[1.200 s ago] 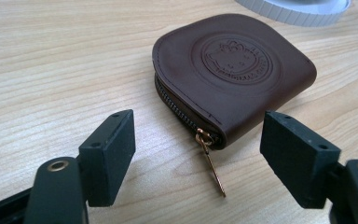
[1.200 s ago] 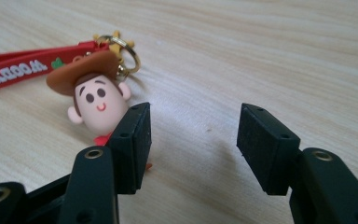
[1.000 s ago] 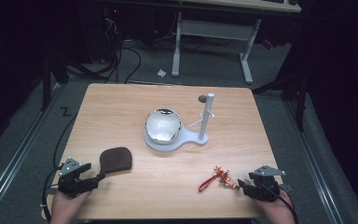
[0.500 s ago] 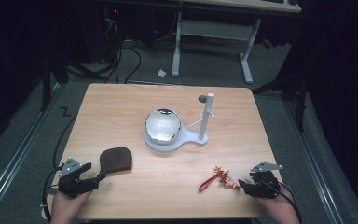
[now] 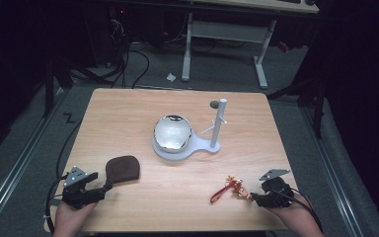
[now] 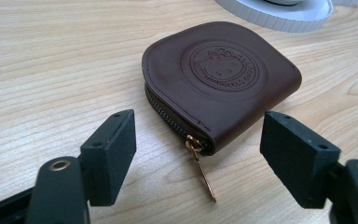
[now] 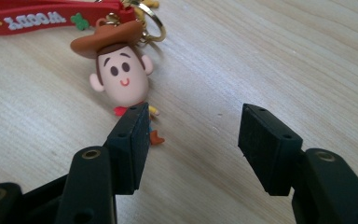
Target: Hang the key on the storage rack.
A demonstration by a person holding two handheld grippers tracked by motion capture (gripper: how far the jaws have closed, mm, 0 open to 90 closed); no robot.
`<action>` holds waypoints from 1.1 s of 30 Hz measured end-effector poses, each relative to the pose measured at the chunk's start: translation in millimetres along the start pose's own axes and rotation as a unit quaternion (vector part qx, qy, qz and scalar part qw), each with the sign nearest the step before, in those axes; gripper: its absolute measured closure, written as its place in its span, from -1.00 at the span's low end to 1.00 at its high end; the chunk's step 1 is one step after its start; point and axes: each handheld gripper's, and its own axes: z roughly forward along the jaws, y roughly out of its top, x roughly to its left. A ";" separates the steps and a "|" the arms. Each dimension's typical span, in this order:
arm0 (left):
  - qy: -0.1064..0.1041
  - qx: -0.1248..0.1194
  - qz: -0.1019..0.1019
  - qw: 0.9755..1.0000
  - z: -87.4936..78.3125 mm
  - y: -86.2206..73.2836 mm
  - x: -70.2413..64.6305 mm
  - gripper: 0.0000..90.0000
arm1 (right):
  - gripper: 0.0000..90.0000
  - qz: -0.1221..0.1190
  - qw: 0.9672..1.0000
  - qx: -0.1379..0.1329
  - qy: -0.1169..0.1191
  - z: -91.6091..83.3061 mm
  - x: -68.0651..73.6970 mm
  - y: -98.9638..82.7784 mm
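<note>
On a wooden counter (image 5: 128, 113), both grippers hover with fingers spread, the left gripper (image 6: 198, 149) facing a brown pouch (image 6: 223, 79), the right gripper (image 7: 193, 135) beside a keychain (image 7: 121, 77); likely next: closing on each.

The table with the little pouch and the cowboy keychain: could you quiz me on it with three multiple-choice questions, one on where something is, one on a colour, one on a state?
1. Where does the brown pouch lie?
A. Near the left gripper
B. On the white stand
C. At the far edge of the table

2. What colour is the keychain strap?
A. Blue
B. Red
C. Green

3. How is the pouch's zip?
A. Wide open
B. Torn off
C. Closed

Answers: 1 A, it sits just ahead of that gripper's open jaws. 2 B, the strap by the cowboy figure is red. 3 C, the zip pull sits at the end, teeth together.
</note>
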 end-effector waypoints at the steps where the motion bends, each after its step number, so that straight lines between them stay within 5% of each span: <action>1: 0.000 0.000 0.001 1.000 0.1 0.0 -0.1 -0.39 | -0.03 -0.005 1.000 0.005 -0.001 -0.4 0.7 1.1; 13: -0.006 0.004 0.006 1.000 2.5 0.4 -2.5 -0.38 | -0.03 -0.038 0.998 0.047 0.018 -1.8 9.7 11.3; 22: -0.008 0.005 0.003 1.000 2.0 0.4 -1.2 -0.38 | 0.05 -0.040 0.997 0.060 0.041 -1.8 19.1 19.4; 33: -0.011 0.003 0.000 1.000 1.2 0.2 -0.3 -0.37 | 0.10 -0.091 0.993 0.066 0.036 6.7 34.3 37.3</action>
